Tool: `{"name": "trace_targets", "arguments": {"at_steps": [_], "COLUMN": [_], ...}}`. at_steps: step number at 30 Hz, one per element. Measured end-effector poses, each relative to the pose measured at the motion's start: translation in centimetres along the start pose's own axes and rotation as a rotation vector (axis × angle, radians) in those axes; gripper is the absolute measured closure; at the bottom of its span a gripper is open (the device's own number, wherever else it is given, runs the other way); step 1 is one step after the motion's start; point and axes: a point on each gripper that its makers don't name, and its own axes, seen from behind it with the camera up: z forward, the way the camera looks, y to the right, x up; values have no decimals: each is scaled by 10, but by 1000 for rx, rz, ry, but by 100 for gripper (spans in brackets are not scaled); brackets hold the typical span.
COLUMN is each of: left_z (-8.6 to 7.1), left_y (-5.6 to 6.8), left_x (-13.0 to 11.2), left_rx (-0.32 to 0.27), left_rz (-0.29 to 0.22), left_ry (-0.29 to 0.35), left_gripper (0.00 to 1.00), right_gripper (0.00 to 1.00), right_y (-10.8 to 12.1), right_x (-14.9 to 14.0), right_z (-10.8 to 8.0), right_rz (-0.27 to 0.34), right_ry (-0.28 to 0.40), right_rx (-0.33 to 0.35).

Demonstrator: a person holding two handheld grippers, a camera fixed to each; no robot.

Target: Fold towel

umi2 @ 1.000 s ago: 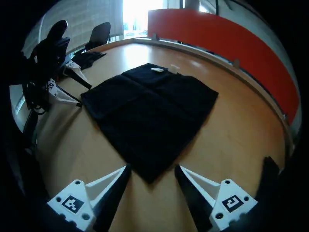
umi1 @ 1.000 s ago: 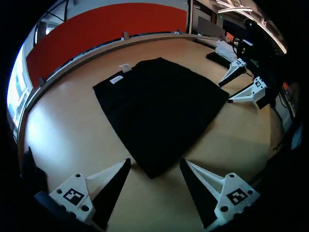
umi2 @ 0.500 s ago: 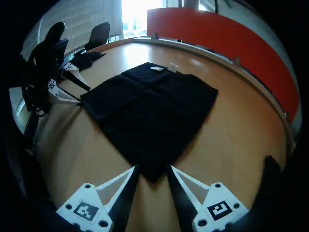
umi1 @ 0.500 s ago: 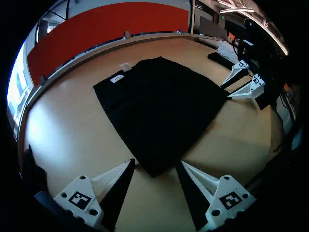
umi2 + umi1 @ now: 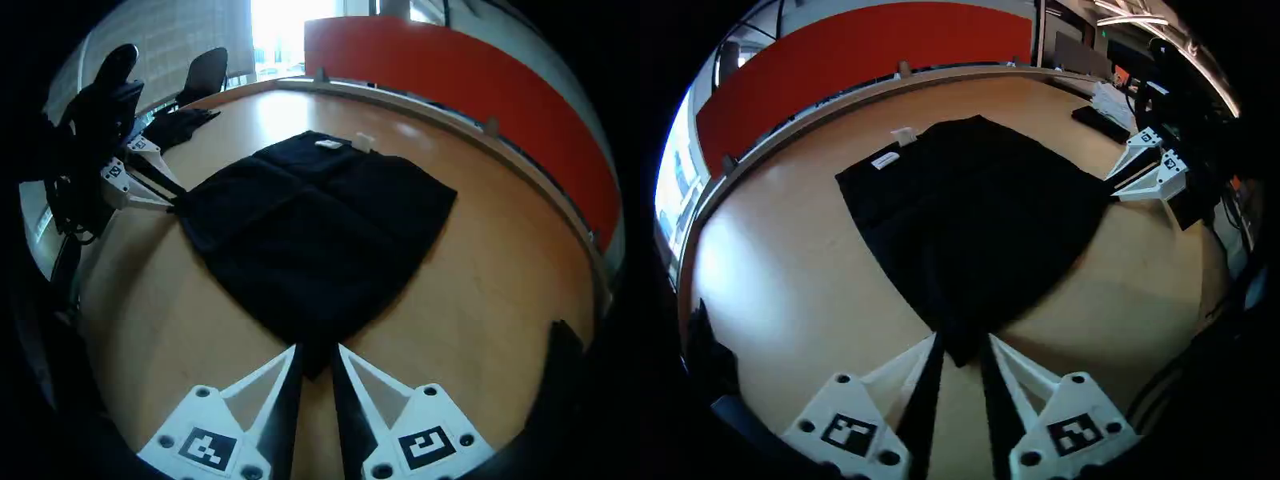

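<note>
a: the black towel (image 5: 976, 216) lies spread flat on the wooden table (image 5: 760, 264), one corner pointing straight at the left gripper (image 5: 962, 346).
b: and that gripper's fingers are drawn in tight on the near corner, with the cloth pinched between their dark inner faces.
a: same story on the other side. in the right gripper view, the right gripper (image 5: 316, 356) has its fingers pressed in on its own near corner of the towel, just a thin wedge of black between them.
b: look far across in the left gripper view. the right gripper sits at the towel's right-hand corner, fingers together on the edge.
a: and in the right gripper view the left gripper is at the towel's left-hand corner, its tips meeting at the cloth.
b: crease lines cross the middle of the towel. a white label (image 5: 886, 160) lies on it near the far edge, and a small white scrap (image 5: 904, 136) sits just beside that edge.
a: behind the table's curved rim runs a red partition (image 5: 856, 56). dark chairs (image 5: 208, 68) stand by the bright window (image 5: 288, 32), and a dark bundle of cloth (image 5: 180, 120) lies on the table past the left gripper.
</note>
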Motion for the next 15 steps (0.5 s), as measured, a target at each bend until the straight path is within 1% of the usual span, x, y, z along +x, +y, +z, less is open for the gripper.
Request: {"name": "trace_targets", "arguments": {"at_steps": [2,4,8,15], "left_z": [0,0,-1,-3], "left_y": [0,1,0,0], "left_x": [0,1,1,2], "left_rx": [6,11,14,8], "left_rz": [-11,-19,-37,-61], "left_ry": [-2,-4,-4,-14], "left_gripper": [81,83,85,86], "right_gripper": [80,82,84,84], "right_y": [-1,-2,-4,-4], "right_x": [0,0,3,9], "right_z": [0,0,0,-4], "right_rz": [1,1,-1,-2], "right_ry": [-1,-1,3,18], "right_rx": [2,5,6,1]}}
